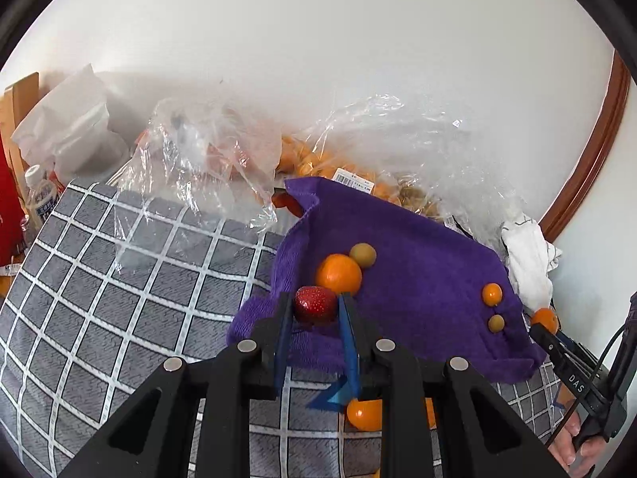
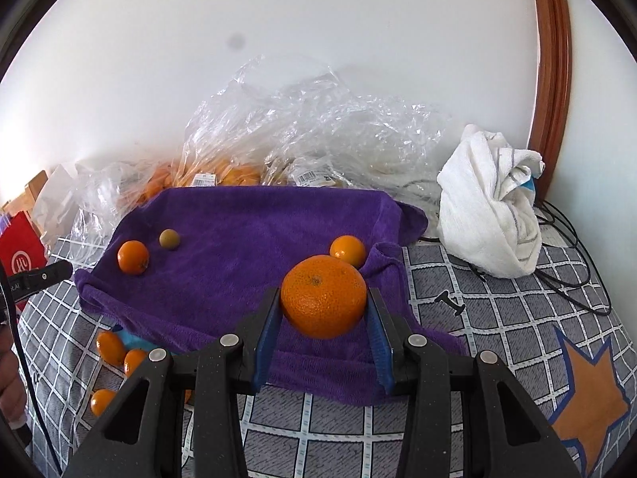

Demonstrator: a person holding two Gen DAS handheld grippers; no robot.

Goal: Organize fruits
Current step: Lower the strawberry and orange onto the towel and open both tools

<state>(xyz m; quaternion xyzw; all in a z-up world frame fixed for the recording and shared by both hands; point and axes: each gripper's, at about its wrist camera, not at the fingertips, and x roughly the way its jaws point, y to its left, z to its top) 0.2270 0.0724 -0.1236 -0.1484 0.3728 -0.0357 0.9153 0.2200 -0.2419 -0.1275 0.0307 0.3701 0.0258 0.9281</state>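
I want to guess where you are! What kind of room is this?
Probably a bedroom at home: a checked grey bedcover, a purple towel spread on it, and shop bags of fruit by the wall.

Left gripper (image 1: 314, 310) clamped on a red strawberry (image 1: 315, 304), held over the near edge of a purple towel (image 1: 418, 279). On the towel just beyond: an orange (image 1: 339, 274) touching a small olive-green fruit (image 1: 363, 255). Further right, a small orange fruit (image 1: 492, 294) with a smaller greenish one (image 1: 496, 323) just nearer. Checked grey cloth (image 1: 119, 279) underneath. Clear plastic bags (image 1: 207, 159) of fruit at the far side. Right gripper (image 1: 557, 348) at right edge, orange fruit (image 1: 544, 320) at its tip.
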